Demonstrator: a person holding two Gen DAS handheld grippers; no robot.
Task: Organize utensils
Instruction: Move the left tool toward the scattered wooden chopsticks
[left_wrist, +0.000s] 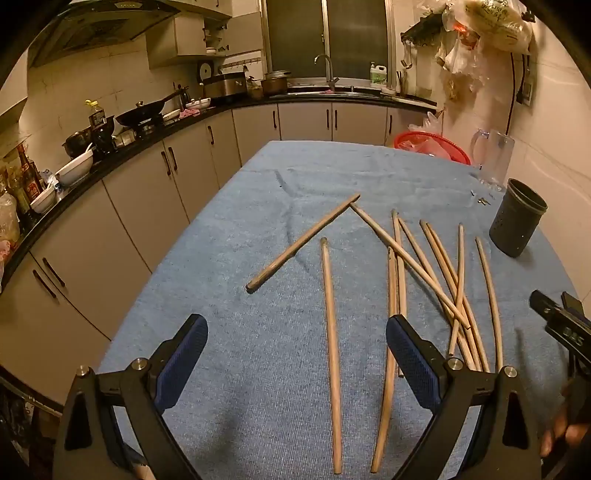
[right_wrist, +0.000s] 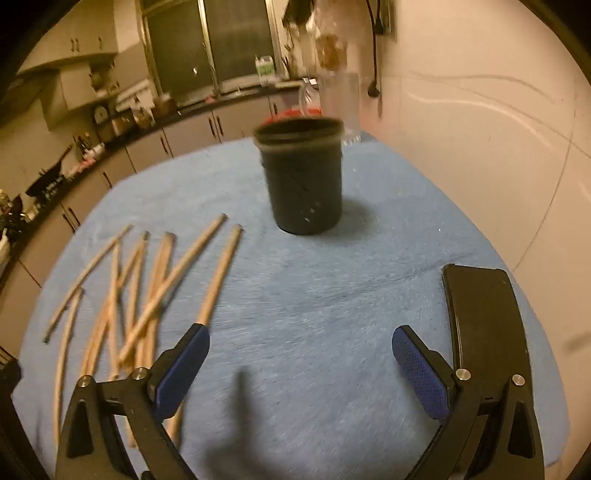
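Left gripper (left_wrist: 297, 356) and right gripper (right_wrist: 301, 363) both wide apart, empty; no legible writing.

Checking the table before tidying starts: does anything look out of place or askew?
Yes. The chopsticks lie scattered and crossed on the blue cloth rather than standing in the dark holder, which is upright. A black phone lies near the edge.

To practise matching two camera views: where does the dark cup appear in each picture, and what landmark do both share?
Left wrist view: the dark cup stands at the far right, beyond the chopsticks.
Right wrist view: the dark cup stands upright at upper centre, ahead of the open gripper.
Shared landmark: the blue cloth.
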